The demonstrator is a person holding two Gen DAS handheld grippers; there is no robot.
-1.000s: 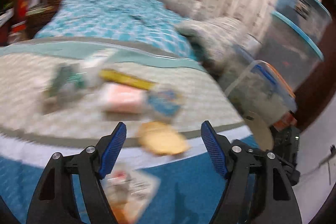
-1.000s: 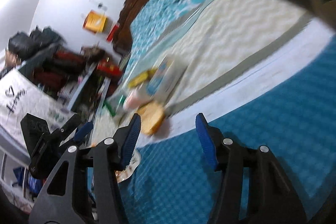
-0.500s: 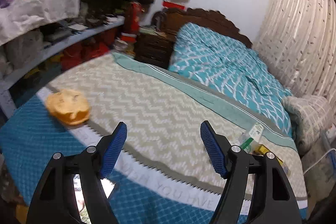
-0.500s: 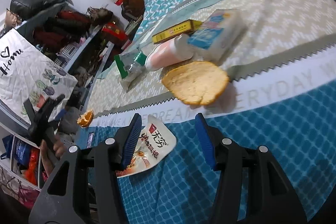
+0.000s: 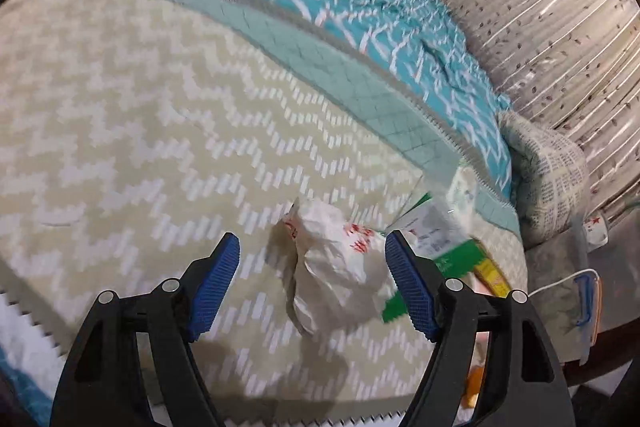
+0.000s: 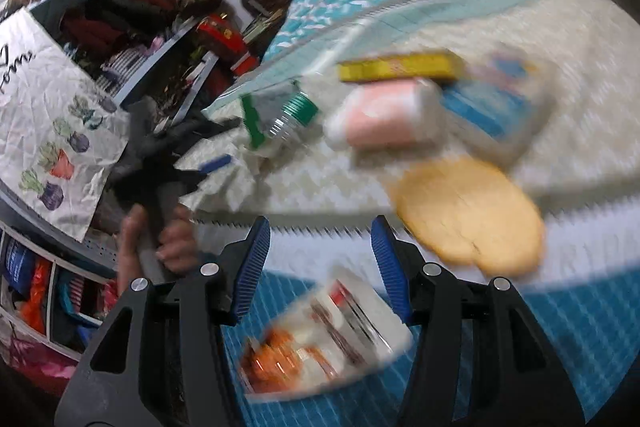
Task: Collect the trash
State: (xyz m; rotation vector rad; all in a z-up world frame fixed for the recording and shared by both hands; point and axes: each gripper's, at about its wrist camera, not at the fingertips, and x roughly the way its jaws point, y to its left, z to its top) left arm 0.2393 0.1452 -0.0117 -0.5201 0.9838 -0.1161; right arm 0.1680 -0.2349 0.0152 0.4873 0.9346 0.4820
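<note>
We see bedspread (image 5: 132,115) carrying trash near its foot edge. Our left gripper (image 5: 312,283) wide open around crumpled white wrapper (image 5: 336,267), not gripping. Our right gripper (image 6: 320,263) open, empty, above snack packet (image 6: 324,339).

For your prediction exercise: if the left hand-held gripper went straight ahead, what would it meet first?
Probably the crumpled white paper bag, lying on the bedspread between the open left hand-held gripper; depth is uncertain.

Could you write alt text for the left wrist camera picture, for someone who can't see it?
An open blue-padded left gripper hovers over a crumpled white paper bag on a zigzag-patterned bedspread. A green-and-white package lies just beyond.
</note>
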